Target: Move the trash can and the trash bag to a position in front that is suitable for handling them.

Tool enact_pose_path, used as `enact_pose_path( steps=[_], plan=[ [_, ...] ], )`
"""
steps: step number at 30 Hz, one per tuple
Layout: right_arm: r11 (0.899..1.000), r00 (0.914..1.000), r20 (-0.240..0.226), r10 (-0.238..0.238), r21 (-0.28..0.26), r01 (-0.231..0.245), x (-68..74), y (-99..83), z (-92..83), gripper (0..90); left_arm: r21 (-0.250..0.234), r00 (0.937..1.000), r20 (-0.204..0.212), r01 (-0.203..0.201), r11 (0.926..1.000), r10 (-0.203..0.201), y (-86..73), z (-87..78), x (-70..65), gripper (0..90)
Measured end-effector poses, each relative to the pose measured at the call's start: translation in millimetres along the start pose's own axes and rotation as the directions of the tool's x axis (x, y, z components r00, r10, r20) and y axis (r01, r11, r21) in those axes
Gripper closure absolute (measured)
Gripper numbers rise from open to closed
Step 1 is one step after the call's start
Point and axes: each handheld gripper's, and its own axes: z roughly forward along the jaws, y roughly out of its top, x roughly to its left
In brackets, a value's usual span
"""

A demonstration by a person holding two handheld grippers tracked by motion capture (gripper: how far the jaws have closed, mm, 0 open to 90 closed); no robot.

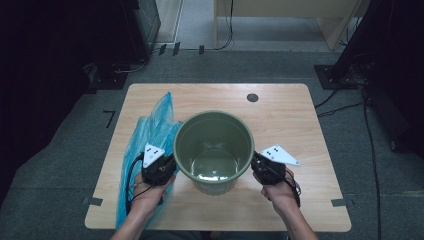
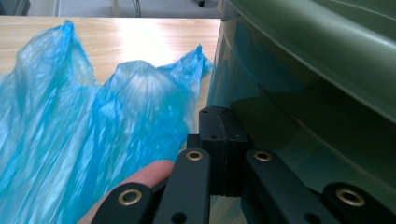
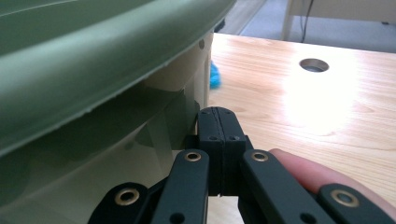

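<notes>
The green bucket [image 1: 214, 150] stands empty at the table's [image 1: 300, 120] middle, a crumpled blue bag [image 1: 145, 145] lying to its left; the left gripper [image 1: 167, 167] and right gripper [image 1: 257, 165], each clenched on nothing, flank its sides under the rim; the step looks like bracing the bucket, and next the bag likely needs grasping and spreading over the glossy, ribbed rim

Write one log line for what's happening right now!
left gripper: shut, empty, beside bucket | right gripper: shut, empty, at bucket's other side | blue bag: flat on table, left of bucket
</notes>
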Motion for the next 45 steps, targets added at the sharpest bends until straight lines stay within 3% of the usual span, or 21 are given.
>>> enact_pose_path(
  steps=[2,6,9,11,13,14,15,16,18,20,21,22,23,24,27,29,33,36,40,43,45],
  plan=[
    [1.000,0.9999,-0.013,-0.005,-0.003,0.005,5.6,-3.0,-3.4,90.0,-0.003,1.0000,0.000,-0.009,1.0000,0.009,-4.3,-7.8,4.7,84.4],
    [1.000,0.9997,-0.006,-0.022,-0.006,0.022,7.1,-4.9,-6.7,84.5,-0.013,0.9999,0.009,-0.015,0.9998,0.015,-6.5,-16.0,19.5,45.3],
    [1.000,0.9996,-0.025,0.013,-0.024,-0.013,-5.0,-9.1,-9.4,65.4,-0.031,0.9971,-0.071,0.027,0.9992,-0.029,-4.1,-21.2,42.9,36.6],
    [1.000,0.9995,0.023,0.021,-0.004,-0.021,-21.4,-19.8,-9.7,44.7,-0.019,0.9874,-0.140,0.073,0.9972,-0.074,-2.4,-20.6,72.8,23.5],
    [1.000,0.9987,0.043,0.026,0.010,-0.027,-27.6,-24.6,-9.7,39.4,-0.008,0.9821,-0.164,0.093,0.9956,-0.093,-2.6,-18.6,82.7,20.3],
    [0.998,0.9954,0.084,0.045,0.037,-0.048,-40.3,-35.3,-9.8,30.6,0.023,0.9701,-0.220,0.110,0.9936,-0.103,-4.5,-11.2,100.9,16.9],
    [0.997,0.9933,0.105,0.048,0.048,-0.053,-46.6,-40.7,-10.0,30.1,0.023,0.9701,-0.220,0.110,0.9936,-0.103,-4.5,-11.2,100.9,15.0],
    [0.997,0.9933,0.105,0.048,0.048,-0.053,-46.6,-40.7,-10.0,30.1,0.033,0.9649,-0.235,0.129,0.9911,-0.118,-5.9,-6.7,109.4,15.0],
    [0.994,0.9853,0.156,0.070,0.071,-0.082,-64.9,-54.1,-12.3,28.4,0.091,0.9519,-0.295,0.113,0.9894,-0.081,-12.7,9.2,131.3,10.3],
    [0.993,0.9824,0.170,0.076,0.077,-0.091,-71.1,-57.5,-13.3,27.9,0.108,0.9483,-0.302,0.136,0.9848,-0.098,-15.3,14.6,138.7,9.1],
    [0.990,0.9761,0.200,0.086,0.093,-0.106,-82.8,-63.6,-14.6,27.3,0.125,0.9426,-0.316,0.154,0.9801,-0.108,-18.1,19.4,145.8,9.0],
    [0.988,0.9728,0.212,0.093,0.100,-0.117,-88.2,-66.6,-15.1,27.0,0.157,0.9353,-0.327,0.195,0.9682,-0.135,-23.3,27.8,158.1,8.6],
    [0.988,0.9728,0.212,0.093,0.100,-0.117,-88.2,-66.6,-15.1,27.0,0.157,0.9353,-0.327,0.195,0.9682,-0.135,-23.3,27.8,158.1,7.0],
    [0.984,0.9664,0.233,0.109,0.115,-0.139,-96.3,-72.6,-15.6,26.8,0.173,0.9335,-0.322,0.221,0.9599,-0.157,-25.7,31.8,162.7,5.2],
    [0.980,0.9633,0.240,0.119,0.126,-0.153,-100.5,-78.2,-15.2,26.4,0.236,0.9396,-0.290,0.254,0.9379,-0.181,-32.4,41.7,167.9,2.1],
    [0.978,0.9625,0.243,0.120,0.135,-0.157,-101.2,-82.1,-13.7,25.9,0.261,0.9430,-0.282,0.253,0.9317,-0.177,-35.6,46.2,166.0,1.3],
    [0.977,0.9630,0.244,0.114,0.150,-0.154,-97.7,-85.4,-8.8,25.0,0.257,0.9437,-0.278,0.253,0.9325,-0.180,-37.3,50.6,155.3,0.6],
    [0.974,0.9602,0.261,0.100,0.170,-0.147,-96.1,-87.3,-4.8,24.3,0.274,0.9512,-0.273,0.221,0.9362,-0.144,-39.5,54.0,142.8,0.0],
    [0.970,0.9550,0.283,0.088,0.192,-0.147,-93.9,-88.6,-1.9,24.2,0.297,0.9680,-0.202,0.205,0.9325,-0.149,-39.8,58.6,120.8,0.0],
    [0.969,0.9539,0.290,0.075,0.207,-0.139,-91.8,-89.2,-0.7,24.0,0.303,0.9709,-0.171,0.214,0.9286,-0.168,-39.6,60.9,111.6,0.0],
    [0.967,0.9542,0.294,0.055,0.222,-0.124,-88.3,-89.9,1.3,23.5,0.319,0.9768,-0.104,0.211,0.9239,-0.187,-39.4,64.3,98.2,0.0]
  ],
)
